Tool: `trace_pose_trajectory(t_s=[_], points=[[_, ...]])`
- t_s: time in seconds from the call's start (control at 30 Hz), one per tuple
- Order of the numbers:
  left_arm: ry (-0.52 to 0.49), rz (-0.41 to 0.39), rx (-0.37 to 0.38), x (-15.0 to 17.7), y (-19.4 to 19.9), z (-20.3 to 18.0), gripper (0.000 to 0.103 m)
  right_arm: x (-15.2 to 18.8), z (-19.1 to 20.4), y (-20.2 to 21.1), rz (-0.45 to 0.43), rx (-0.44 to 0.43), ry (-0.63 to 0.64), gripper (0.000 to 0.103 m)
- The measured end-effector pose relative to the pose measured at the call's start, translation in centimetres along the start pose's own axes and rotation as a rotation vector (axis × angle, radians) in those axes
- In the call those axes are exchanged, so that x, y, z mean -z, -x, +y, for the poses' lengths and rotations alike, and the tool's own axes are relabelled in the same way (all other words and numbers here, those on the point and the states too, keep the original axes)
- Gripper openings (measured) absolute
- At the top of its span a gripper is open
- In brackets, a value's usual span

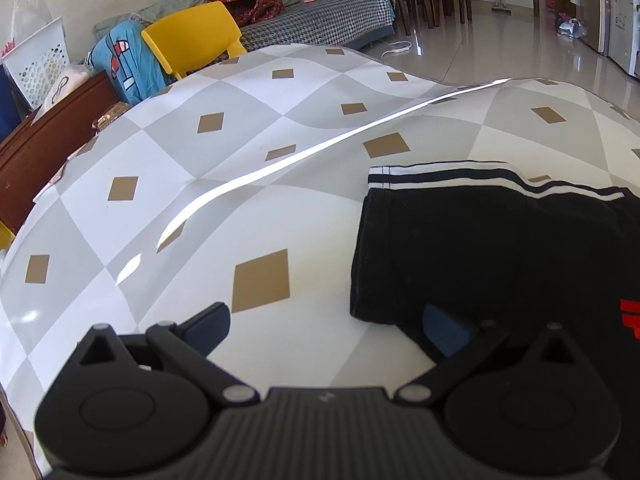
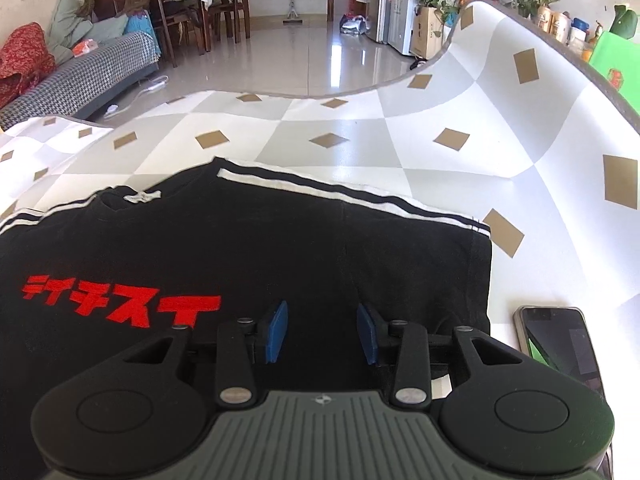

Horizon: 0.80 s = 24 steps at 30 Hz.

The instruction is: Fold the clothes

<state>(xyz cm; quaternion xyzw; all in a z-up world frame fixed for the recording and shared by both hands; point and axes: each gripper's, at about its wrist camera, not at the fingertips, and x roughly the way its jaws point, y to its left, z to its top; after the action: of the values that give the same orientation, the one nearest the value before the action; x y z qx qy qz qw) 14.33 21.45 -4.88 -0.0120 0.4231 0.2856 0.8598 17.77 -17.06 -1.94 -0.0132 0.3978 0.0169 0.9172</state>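
Phone (image 2: 560,344) lying on checkered tablecloth (image 2: 360,140); yellow chair (image 1: 192,36) behind table, sofa (image 1: 320,16) beyond.

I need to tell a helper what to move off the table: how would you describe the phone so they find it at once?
Start at the table with the grey-and-white checked cover. On it lies a black shirt with red lettering; look just past its right edge. The phone lies flat there, the only hard, glossy slab, with a dark screen.
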Motion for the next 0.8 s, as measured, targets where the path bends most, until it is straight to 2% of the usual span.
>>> trace_pose_trajectory(t_s=[0.13, 0.37, 0.53, 0.8], points=[[-0.026, -0.043, 0.049, 0.3, 2.5, -0.4, 0.103, 0.5, 0.1, 1.6, 0.022, -0.049, -0.046, 0.039], [-0.114, -0.009, 0.201, 3.2, 6.1, -2.6, 0.103, 2.5, 1.4, 4.2, 0.077, -0.090, -0.013, 0.039], [-0.147, 0.005, 0.260, 5.4, 8.2, -3.3, 0.103, 4.2, 1.9, 5.7, 0.102, -0.106, 0.011, 0.040], [-0.171, 0.037, 0.309, 8.5, 10.5, -3.8, 0.103, 6.7, 2.5, 7.5, 0.123, -0.096, 0.015, 0.040]])
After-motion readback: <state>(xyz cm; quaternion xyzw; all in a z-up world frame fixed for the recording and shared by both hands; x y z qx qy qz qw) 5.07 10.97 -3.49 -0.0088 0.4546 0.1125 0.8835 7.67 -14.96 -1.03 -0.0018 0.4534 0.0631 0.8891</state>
